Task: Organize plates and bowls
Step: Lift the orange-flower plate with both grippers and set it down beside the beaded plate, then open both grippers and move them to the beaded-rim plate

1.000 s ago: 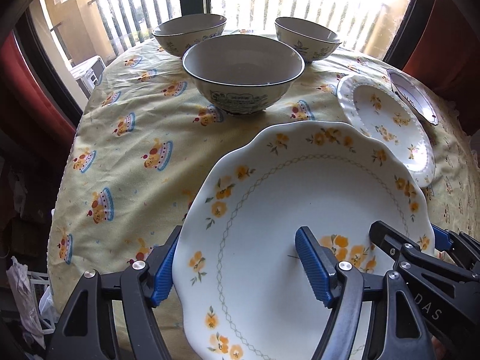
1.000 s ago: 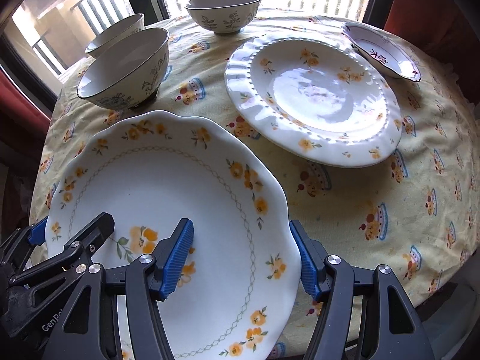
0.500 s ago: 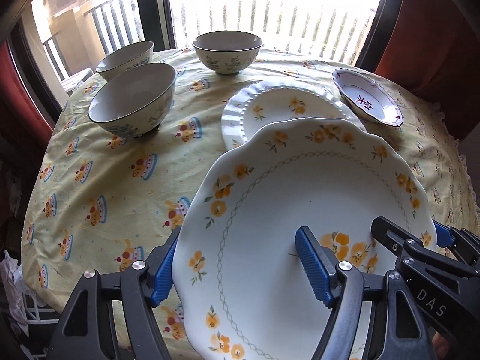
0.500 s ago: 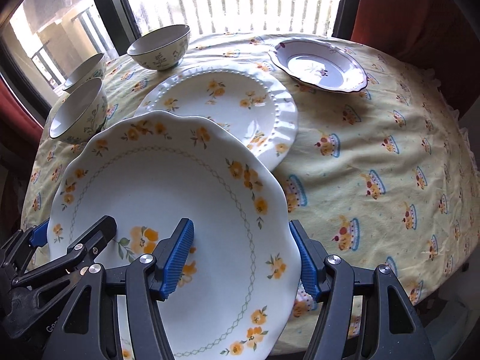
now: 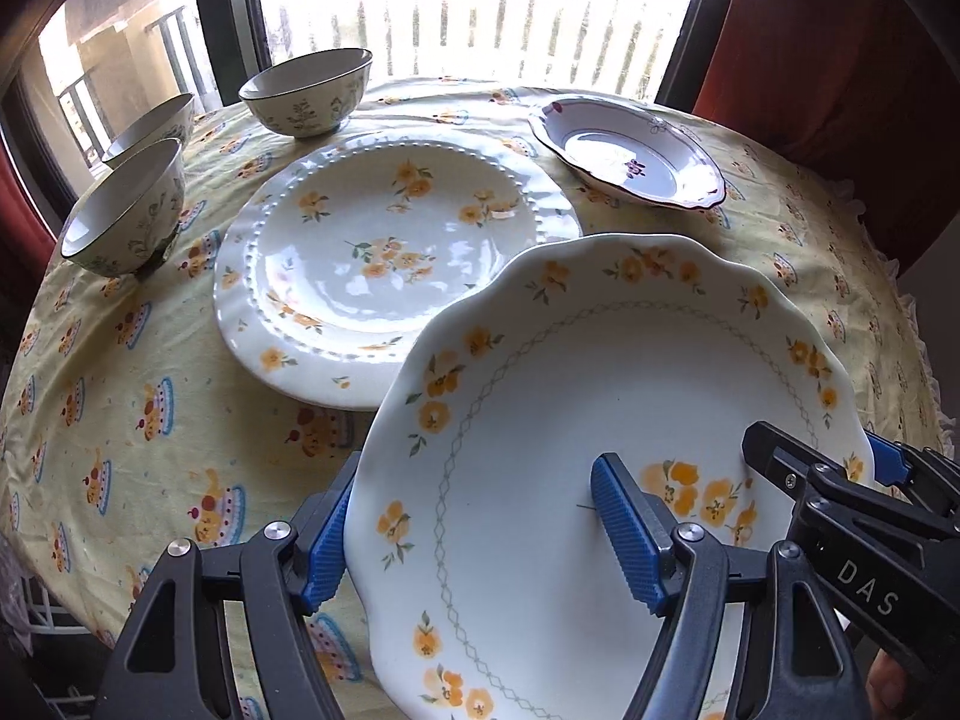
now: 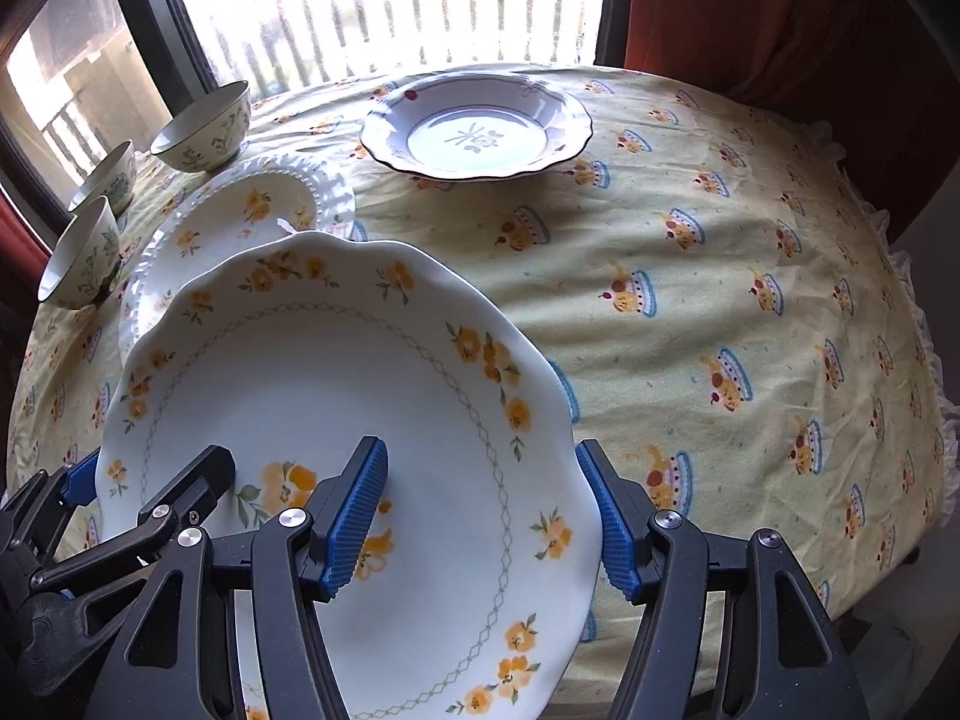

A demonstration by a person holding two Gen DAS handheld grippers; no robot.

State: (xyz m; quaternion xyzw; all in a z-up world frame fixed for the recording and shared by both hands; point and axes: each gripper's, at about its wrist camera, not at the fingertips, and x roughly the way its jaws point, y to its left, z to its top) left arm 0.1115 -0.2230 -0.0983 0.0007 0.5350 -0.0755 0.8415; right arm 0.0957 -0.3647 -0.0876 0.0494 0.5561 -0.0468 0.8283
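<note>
A white scalloped plate (image 5: 600, 390) with yellow flowers hangs above the table, carried by both grippers. My left gripper (image 5: 474, 534) is shut on its left rim, one blue pad on the plate's face and the other outside the rim. On the right rim my right gripper (image 6: 483, 522) is shut the same way. Each gripper shows in the other's view: the right gripper (image 5: 831, 462) and the left gripper (image 6: 138, 480). Behind lies a beaded flowered plate (image 5: 384, 264), its near right part hidden by the carried plate. Three bowls (image 5: 306, 90) (image 5: 126, 210) (image 5: 153, 126) stand far left.
A shallow dish with a dark rim (image 6: 474, 126) sits at the back of the round table. The yellow printed tablecloth (image 6: 720, 276) is bare on the right half, ending in a frilled edge. A window and red curtains stand behind.
Both grippers have carried the scalloped plate to the right across the table. The bowls have slid to the far left of both views, and the carried plate now overlaps the beaded plate.
</note>
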